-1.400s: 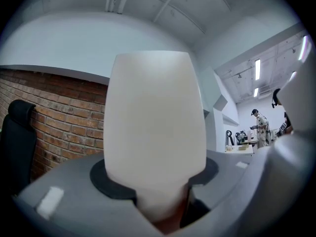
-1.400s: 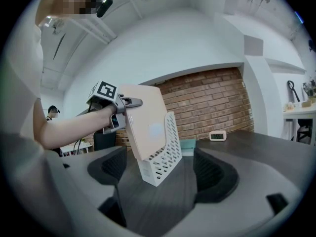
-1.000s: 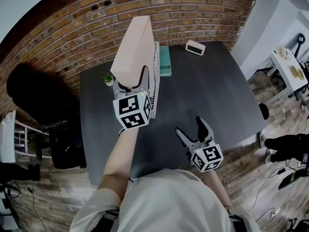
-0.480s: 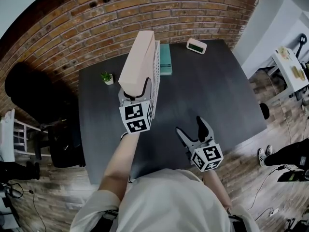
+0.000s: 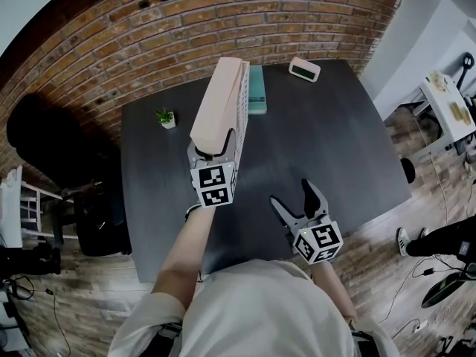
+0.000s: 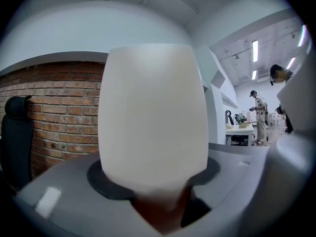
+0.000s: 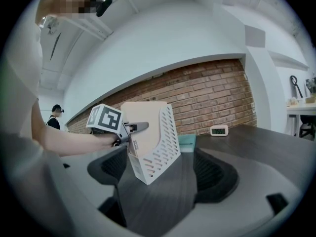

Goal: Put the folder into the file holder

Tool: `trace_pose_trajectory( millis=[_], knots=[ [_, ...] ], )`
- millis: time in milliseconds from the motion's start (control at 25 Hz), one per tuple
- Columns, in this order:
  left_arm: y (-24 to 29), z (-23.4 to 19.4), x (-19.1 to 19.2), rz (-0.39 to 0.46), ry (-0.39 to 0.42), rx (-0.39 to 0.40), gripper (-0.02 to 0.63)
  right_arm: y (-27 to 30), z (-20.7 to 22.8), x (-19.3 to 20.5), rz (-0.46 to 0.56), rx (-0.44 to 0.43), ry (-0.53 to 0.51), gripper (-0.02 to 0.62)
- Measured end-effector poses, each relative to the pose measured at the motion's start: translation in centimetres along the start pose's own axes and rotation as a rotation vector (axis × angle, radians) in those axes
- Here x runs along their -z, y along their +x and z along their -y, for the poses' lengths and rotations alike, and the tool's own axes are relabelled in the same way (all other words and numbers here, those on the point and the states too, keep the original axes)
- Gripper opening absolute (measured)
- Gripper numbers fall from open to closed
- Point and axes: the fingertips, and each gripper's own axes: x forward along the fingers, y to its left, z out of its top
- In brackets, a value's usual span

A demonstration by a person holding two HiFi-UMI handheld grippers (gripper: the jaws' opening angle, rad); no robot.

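Item 1, insert step approx. done: pink folder stands inside white file holder, L gripper pads on its near edge, jaws just opening; R gripper agape, empty; next: let go, back L out.

A pale peach folder is shown with a white file holder (its side patterned with rows of slots). The table is rendered in charcoal wood grain, the brick wall in red-brown with pale mortar lines. A teal book, a white clock and a green plant are also pictured.
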Motion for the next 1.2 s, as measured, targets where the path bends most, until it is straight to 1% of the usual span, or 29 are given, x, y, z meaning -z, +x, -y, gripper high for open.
trace_pose_trajectory(
  millis=[120, 200, 240, 280, 400, 560, 720, 800, 880, 920, 960, 1000, 1080, 1200],
  knots=[
    [0.1, 0.2, 0.1, -0.007, 0.001, 0.003, 0.306, 0.0, -0.3, 0.1, 0.001, -0.002, 0.0, 0.397],
    [0.2, 0.5, 0.5, -0.031, -0.017, 0.03, 0.314, -0.1, -0.5, 0.0, 0.005, -0.004, -0.001, 0.397],
    [0.2, 0.7, 0.8, -0.051, -0.029, 0.053, 0.341, -0.1, -0.7, -0.2, 0.007, -0.004, -0.002, 0.397],
    [0.1, 0.9, 1.2, -0.073, -0.038, 0.077, 0.381, -0.2, -0.9, -0.2, 0.009, -0.004, -0.001, 0.397],
    [-1.3, 0.8, 2.3, -0.119, -0.039, 0.114, 0.396, -0.7, -1.9, -0.4, 0.011, -0.005, -0.002, 0.397],
    [-4.9, 0.7, 3.3, -0.139, -0.038, 0.134, 0.396, -1.9, -3.6, -0.3, 0.01, -0.004, -0.005, 0.397],
    [-9.8, 0.8, 4.8, -0.179, -0.062, 0.168, 0.394, -3.3, -6.1, 0.3, 0.007, -0.003, -0.002, 0.397],
    [-12.5, 0.9, 5.6, -0.201, -0.083, 0.199, 0.394, -4.1, -7.5, 0.6, 0.006, -0.002, -0.004, 0.396],
    [-15.3, 0.9, 6.4, -0.219, -0.123, 0.227, 0.389, -5.0, -9.0, 0.9, 0.005, 0.002, -0.011, 0.396],
    [-16.7, 0.7, 6.8, -0.224, -0.146, 0.232, 0.383, -5.4, -9.7, 1.0, 0.005, 0.004, -0.016, 0.393],
    [-18.2, 0.5, 7.0, -0.226, -0.165, 0.23, 0.36, -6.0, -10.6, 1.2, 0.006, 0.007, -0.021, 0.364],
    [-19.7, 0.1, 7.3, -0.226, -0.176, 0.223, 0.321, -6.5, -11.4, 1.3, 0.009, 0.011, -0.026, 0.333],
    [-22.6, -0.5, 7.7, -0.218, -0.176, 0.205, 0.218, -7.8, -13.0, 1.7, 0.015, 0.02, -0.034, 0.275],
    [-26.8, -1.0, 8.2, -0.214, -0.198, 0.215, 0.16, -9.9, -15.2, 2.7, 0.017, 0.045, -0.045, 0.197]
  ],
)
